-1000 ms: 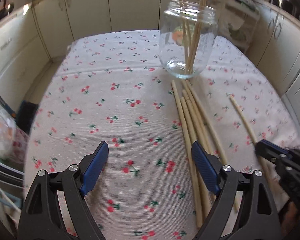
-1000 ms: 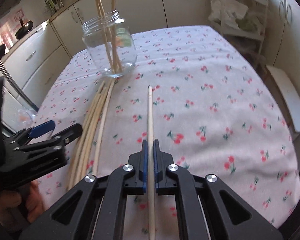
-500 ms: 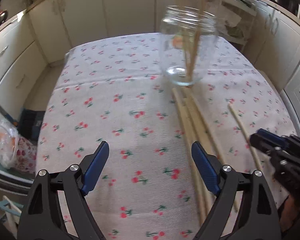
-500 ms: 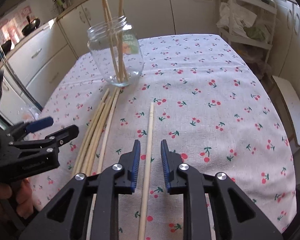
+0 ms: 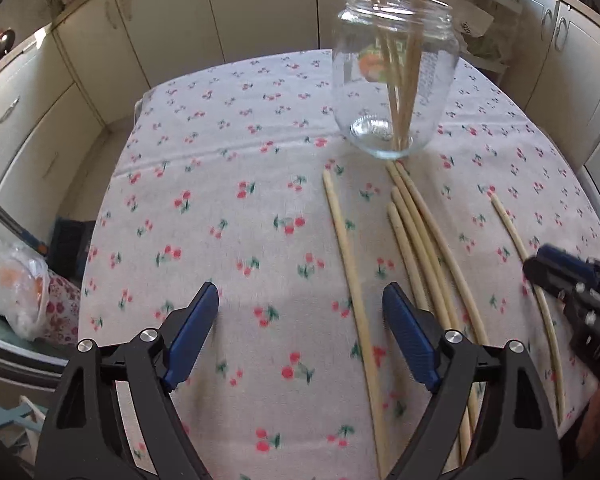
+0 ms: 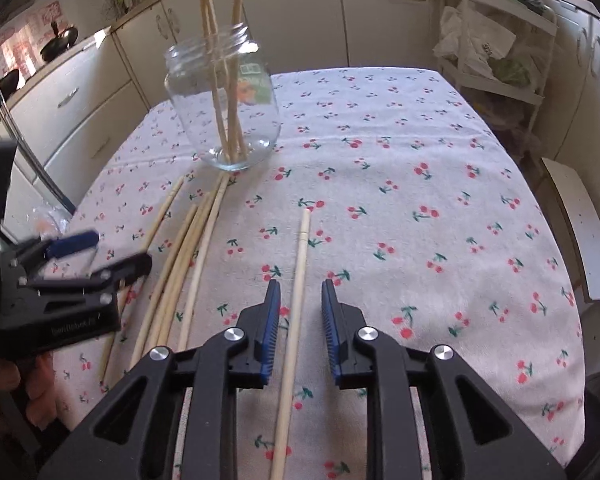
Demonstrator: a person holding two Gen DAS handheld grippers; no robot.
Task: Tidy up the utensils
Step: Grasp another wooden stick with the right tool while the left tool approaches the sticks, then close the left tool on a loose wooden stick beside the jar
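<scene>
Near the glass jar (image 6: 223, 108), on the cherry-print counter (image 6: 420, 208): lone chopstick (image 6: 296, 300) lying between right gripper (image 6: 300, 320) fingers, long axis toward jar. Fingers parted, not touching it. Left gripper (image 5: 300, 336) spread wide, straddling another chopstick (image 5: 352, 280). Loose bundle (image 6: 184, 264) just left. Right hand judged nearer for re-pinch.

Bright daylight, strong fisheye bend

Sun falls from the upper left, washing out the cupboards (image 6: 80, 92) there; the tablecloth (image 5: 228, 208) is evenly lit with soft shadows. Corners go dark and curved. The jar (image 5: 396, 80) and the far gripper (image 6: 76, 276) are smeared with motion blur
</scene>
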